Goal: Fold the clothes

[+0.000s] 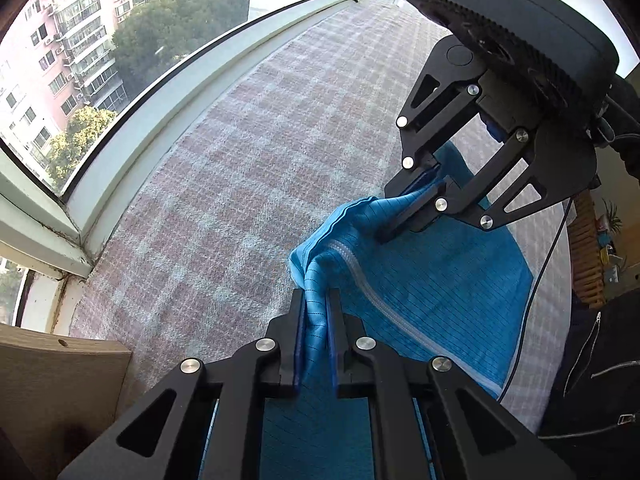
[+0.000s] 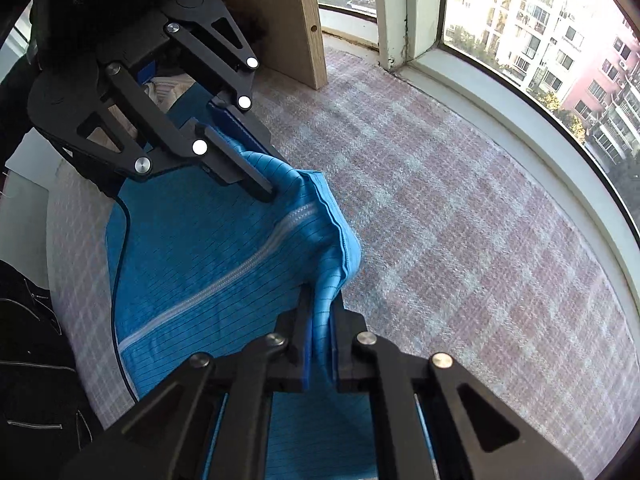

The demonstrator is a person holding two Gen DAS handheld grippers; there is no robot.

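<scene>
A blue pinstriped garment (image 1: 432, 280) with a pale zipper (image 1: 384, 304) lies partly on a pink plaid blanket (image 1: 248, 168). My left gripper (image 1: 316, 300) is shut on a bunched edge of the garment. My right gripper (image 1: 404, 216) is shut on the same edge, a little farther along, and holds it lifted. In the right wrist view my right gripper (image 2: 320, 304) pinches the garment (image 2: 208, 248), and my left gripper (image 2: 264, 188) grips it above the zipper (image 2: 224, 276). The edge between the grippers sags in folds.
A curved window sill (image 1: 132, 140) borders the blanket (image 2: 460, 220) on the far side. A wooden panel (image 2: 292, 16) stands at one end. A black cable (image 1: 532, 292) runs over the garment. A dark jacket (image 1: 592, 380) is at the right.
</scene>
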